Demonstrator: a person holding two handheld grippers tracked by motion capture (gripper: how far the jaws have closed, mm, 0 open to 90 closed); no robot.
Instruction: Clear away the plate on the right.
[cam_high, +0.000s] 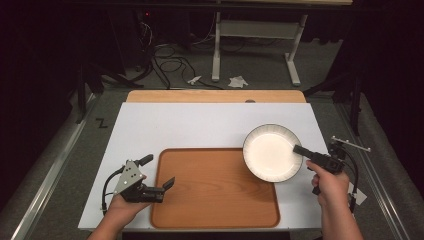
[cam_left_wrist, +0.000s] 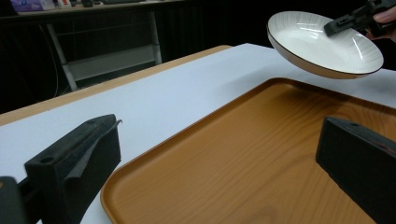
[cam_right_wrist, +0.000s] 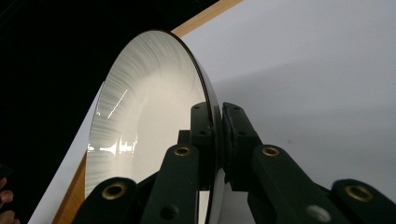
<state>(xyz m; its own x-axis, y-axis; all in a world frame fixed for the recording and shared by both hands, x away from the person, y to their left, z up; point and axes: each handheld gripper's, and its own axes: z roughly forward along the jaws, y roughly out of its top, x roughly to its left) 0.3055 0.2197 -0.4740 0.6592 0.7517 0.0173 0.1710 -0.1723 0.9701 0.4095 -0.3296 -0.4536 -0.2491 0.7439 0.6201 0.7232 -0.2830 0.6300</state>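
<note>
A white plate (cam_high: 271, 152) with a dark rim hangs in the air over the right far corner of the wooden tray (cam_high: 215, 200). My right gripper (cam_high: 300, 150) is shut on its right rim and holds it up. In the right gripper view the two jaws clamp the plate (cam_right_wrist: 149, 121) edge-on. The left gripper view shows the plate (cam_left_wrist: 322, 44) floating above the tray (cam_left_wrist: 261, 158). My left gripper (cam_high: 157, 172) is open, with one jaw over the tray's left edge and the other over the white table, and nothing between them.
The tray lies on a white tabletop (cam_high: 200, 125) with a wooden strip (cam_high: 215, 96) along its far edge. Beyond the table are cables (cam_high: 165, 60) on the floor and a white table frame (cam_high: 255, 45).
</note>
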